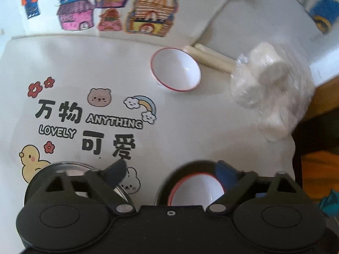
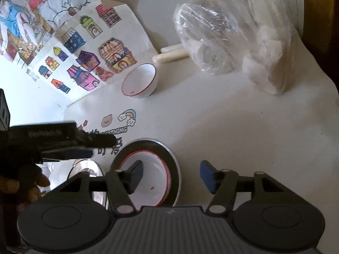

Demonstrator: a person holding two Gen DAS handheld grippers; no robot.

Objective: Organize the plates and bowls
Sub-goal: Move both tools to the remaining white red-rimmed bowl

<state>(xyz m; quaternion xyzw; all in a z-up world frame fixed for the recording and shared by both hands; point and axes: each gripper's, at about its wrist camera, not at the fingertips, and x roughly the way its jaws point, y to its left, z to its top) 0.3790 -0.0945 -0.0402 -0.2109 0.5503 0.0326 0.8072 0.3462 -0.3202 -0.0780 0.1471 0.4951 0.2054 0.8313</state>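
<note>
White tabletop (image 2: 233, 127) with bagged rolls (image 2: 211, 42) beyond spare bowl (image 2: 139, 81); both tongs (image 1: 169, 173) (image 2: 170, 176) spread, empty.

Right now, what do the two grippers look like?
Both are black plastic with round pivot discs and linkage arms. The left gripper has dark blue pads on its fingers. The right gripper has a ribbed grey body and blue-padded fingers.

A bowl (image 2: 146, 177) sits in a plate (image 2: 177, 169); another bowl (image 2: 138, 80) stands beyond (near two bags (image 2: 214, 42)).
</note>
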